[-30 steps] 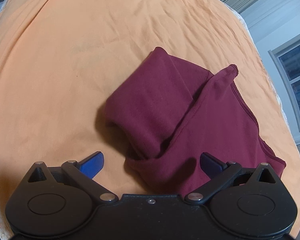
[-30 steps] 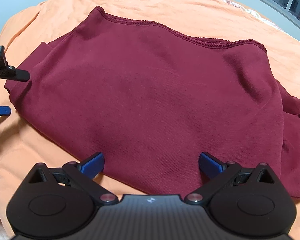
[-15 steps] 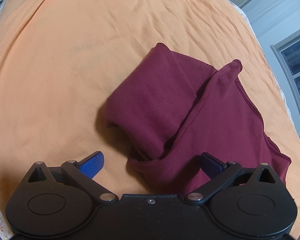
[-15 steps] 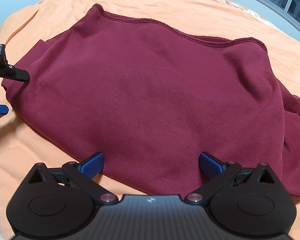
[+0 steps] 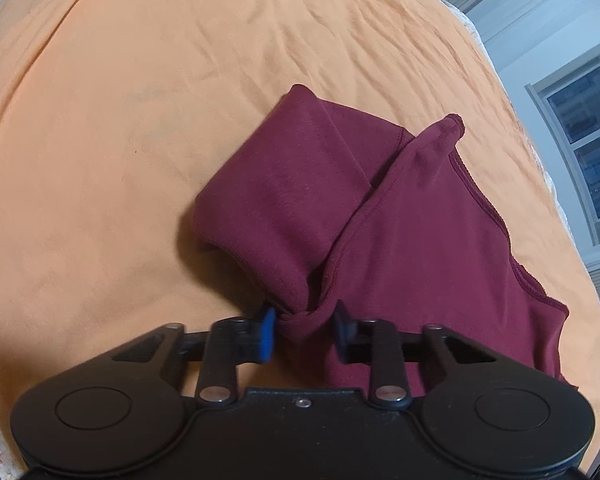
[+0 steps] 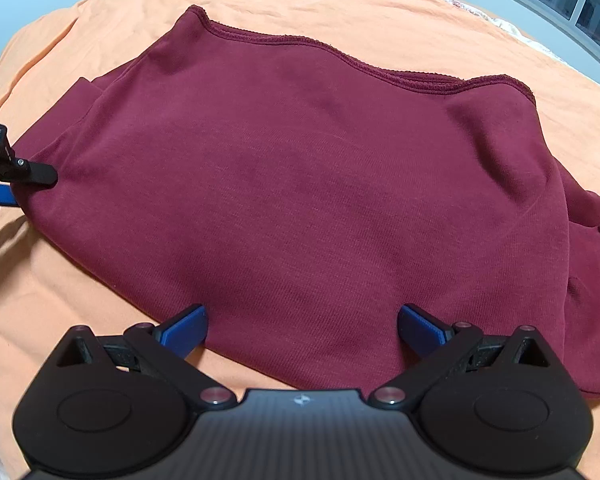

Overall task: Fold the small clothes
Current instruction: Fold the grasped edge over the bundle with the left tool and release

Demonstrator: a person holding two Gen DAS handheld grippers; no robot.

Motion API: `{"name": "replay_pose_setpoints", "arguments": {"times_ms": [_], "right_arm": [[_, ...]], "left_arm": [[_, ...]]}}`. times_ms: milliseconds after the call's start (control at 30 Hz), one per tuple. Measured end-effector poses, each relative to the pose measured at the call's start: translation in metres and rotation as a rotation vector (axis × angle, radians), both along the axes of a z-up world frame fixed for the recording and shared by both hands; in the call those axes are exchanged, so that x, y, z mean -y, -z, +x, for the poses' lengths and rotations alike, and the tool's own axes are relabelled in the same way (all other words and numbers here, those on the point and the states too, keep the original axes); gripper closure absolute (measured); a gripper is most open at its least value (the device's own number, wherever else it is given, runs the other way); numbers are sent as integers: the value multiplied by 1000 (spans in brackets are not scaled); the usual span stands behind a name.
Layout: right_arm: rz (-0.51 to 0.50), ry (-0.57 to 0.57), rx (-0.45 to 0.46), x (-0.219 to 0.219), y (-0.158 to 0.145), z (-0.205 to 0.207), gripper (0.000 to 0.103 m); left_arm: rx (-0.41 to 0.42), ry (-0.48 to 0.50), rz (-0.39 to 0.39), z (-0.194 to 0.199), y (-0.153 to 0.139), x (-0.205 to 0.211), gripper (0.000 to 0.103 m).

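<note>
My left gripper (image 5: 305,328) is clamped on a bunched corner of the maroon top (image 6: 292,184) lying on the orange sheet (image 5: 140,120); right gripper (image 6: 302,330) spread wide over the near hem, gripping nothing. Fold grab half done; next I'd pinch the hem

The sweater (image 6: 300,184) lies spread on the bed (image 6: 340,4), on top of the sheet (image 5: 140,120), which reaches out around it on every side that shows. One sleeve (image 5: 284,196) is folded over the body of the sweater, on the left in the left wrist view. The left tool (image 5: 305,330) sits at the near edge of that side with a bunch of cloth between its fingers. The right tool (image 6: 302,330) is at another edge, one finger on either side of the cloth. A window (image 5: 588,152) stands beyond the bed to the right.
</note>
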State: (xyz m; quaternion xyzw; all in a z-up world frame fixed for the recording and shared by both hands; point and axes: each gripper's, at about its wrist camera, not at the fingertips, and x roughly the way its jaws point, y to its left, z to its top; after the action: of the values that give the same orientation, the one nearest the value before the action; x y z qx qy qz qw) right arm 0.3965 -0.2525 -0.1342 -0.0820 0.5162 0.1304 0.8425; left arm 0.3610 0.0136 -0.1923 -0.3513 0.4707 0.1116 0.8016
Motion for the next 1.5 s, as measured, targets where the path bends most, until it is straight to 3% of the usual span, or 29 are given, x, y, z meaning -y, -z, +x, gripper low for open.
{"name": "replay_pose_setpoints", "arguments": {"times_ms": [233,400,633,800,1000,1100,1167,1200,1233,1367,1500], "right_arm": [[22,8,-53,2,-11,7,0],[99,76,-10,30,-34,-10,0],[98,215,52,86,-57,-69,0],[73,366,69,134,-64,-115,0],[40,540,16,179,-50,-156,0],[34,577,-3,188,-48,-170,0],[36,591,-7,189,-47,-174,0],[39,596,-9,189,-46,-175,0],[43,601,-12,188,-45,-176,0],[61,588,-16,180,-40,-171,0],[46,535,-4,167,-38,-152,0]], "left_arm": [[37,25,102,3,-27,18,85],[90,129,196,11,-55,36,86],[254,455,383,36,-116,110,87],[331,716,342,52,-135,194,87],[329,1001,296,36,-110,292,85],[255,1066,257,26,-89,311,73],[221,1060,173,22,-82,305,69],[209,1057,142,18,-79,299,60],[198,1049,136,17,-78,295,49],[185,1019,154,6,-82,271,36],[172,886,192,10,-83,237,9]]}}
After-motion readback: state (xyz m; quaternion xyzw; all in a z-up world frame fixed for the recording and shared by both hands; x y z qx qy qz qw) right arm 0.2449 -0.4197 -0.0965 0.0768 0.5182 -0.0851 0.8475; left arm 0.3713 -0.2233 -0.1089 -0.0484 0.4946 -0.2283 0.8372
